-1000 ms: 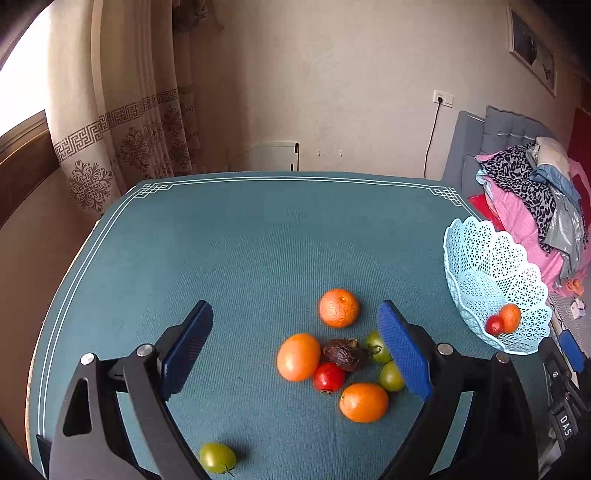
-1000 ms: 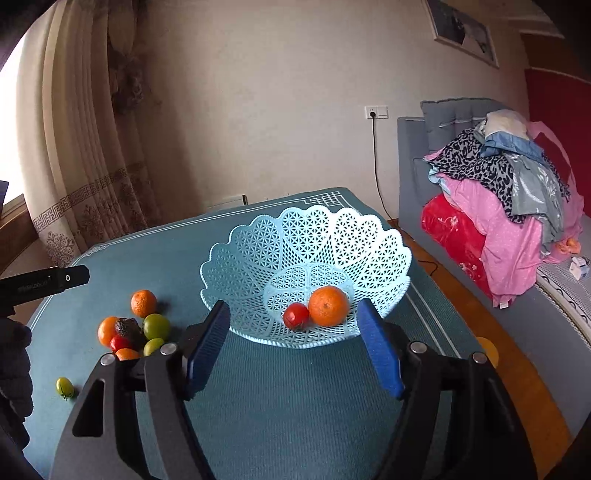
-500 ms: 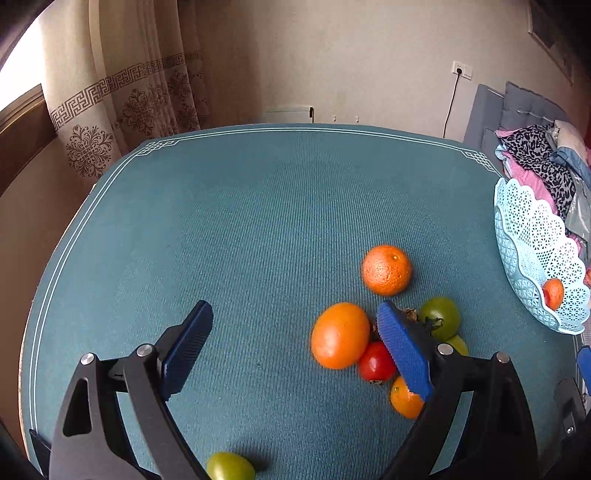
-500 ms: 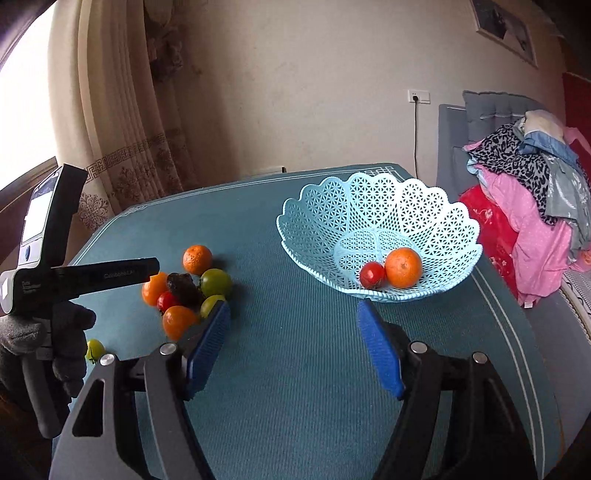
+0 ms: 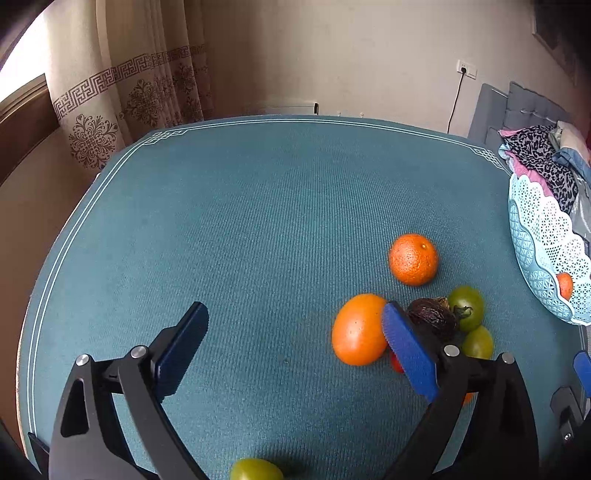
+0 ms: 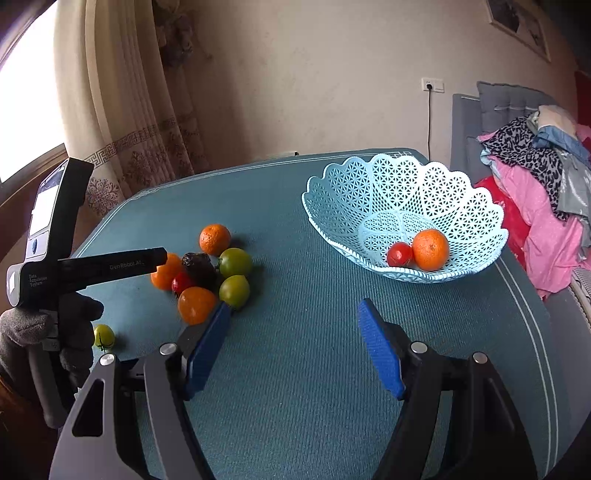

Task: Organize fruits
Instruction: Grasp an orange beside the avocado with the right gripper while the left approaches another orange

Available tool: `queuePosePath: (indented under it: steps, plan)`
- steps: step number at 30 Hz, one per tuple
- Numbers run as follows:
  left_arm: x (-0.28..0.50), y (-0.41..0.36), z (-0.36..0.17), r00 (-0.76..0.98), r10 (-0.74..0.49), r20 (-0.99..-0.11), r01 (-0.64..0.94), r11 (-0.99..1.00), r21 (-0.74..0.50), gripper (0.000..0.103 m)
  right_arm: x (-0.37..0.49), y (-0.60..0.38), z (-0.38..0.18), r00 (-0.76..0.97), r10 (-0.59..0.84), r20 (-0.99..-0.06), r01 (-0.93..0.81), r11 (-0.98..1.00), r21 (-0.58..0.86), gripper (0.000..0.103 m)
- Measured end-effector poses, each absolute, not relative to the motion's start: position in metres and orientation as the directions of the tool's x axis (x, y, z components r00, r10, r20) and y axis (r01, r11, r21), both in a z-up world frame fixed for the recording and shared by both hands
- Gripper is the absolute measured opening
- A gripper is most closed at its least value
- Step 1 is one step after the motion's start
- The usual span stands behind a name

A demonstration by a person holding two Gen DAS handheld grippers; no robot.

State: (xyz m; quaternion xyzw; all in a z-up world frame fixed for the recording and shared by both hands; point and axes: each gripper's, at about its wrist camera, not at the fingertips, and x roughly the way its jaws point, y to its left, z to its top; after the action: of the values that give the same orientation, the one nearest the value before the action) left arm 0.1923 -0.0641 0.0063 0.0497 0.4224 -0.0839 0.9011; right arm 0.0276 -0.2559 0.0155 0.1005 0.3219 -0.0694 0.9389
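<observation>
A lived-in bedroom at home: patterned curtains (image 6: 122,122) hang by a bright window beyond the bench's (image 5: 240,229) left edge, a grey padded headboard (image 6: 506,103) heaped with clothes (image 6: 535,173) stands past its right edge, and a framed picture (image 6: 517,26) and wall socket (image 6: 433,85) mark the plaster wall.

"GenRobot.AI" on left gripper (image 6: 110,267) finger, "Data Acquisition System" – its body

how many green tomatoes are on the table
3: two at the right side of the fruit pile, one behind the other, and a smaller one alone by the gloved hand. Others could hide behind the pile.
</observation>
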Motion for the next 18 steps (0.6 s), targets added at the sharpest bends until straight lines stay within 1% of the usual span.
queuePosePath:
  steps: [6,13,15,16,17,18]
  plan:
    - [0.192,-0.031,0.009,0.641,-0.035,-0.767,0.116,0.992,0.051,0.096,0.032,-0.248,0.012,0.774,-0.017,-0.633,0.156,0.974,0.164,0.071]
    - [0.181,-0.023,0.011,0.653,-0.056,-0.756,0.122,0.992,0.032,0.096,0.049,-0.230,0.001,0.727,0.131,-0.674,0.046,0.970,0.237,0.071]
    - [0.179,-0.025,0.013,0.658,-0.066,-0.750,0.133,0.991,0.029,0.096,0.056,-0.221,-0.001,0.710,0.156,-0.686,0.015,0.972,0.236,0.065]
    - [0.178,-0.027,0.015,0.660,-0.072,-0.748,0.137,0.990,0.026,0.096,0.059,-0.216,-0.002,0.701,0.168,-0.693,-0.004,0.973,0.232,0.059]
    - [0.178,-0.027,0.016,0.661,-0.077,-0.746,0.141,0.990,0.023,0.096,0.062,-0.211,-0.004,0.692,0.182,-0.699,-0.022,0.973,0.231,0.056]
    - [0.177,-0.027,0.016,0.662,-0.081,-0.745,0.144,0.989,0.020,0.096,0.065,-0.207,-0.006,0.683,0.197,-0.703,-0.038,0.971,0.234,0.050]
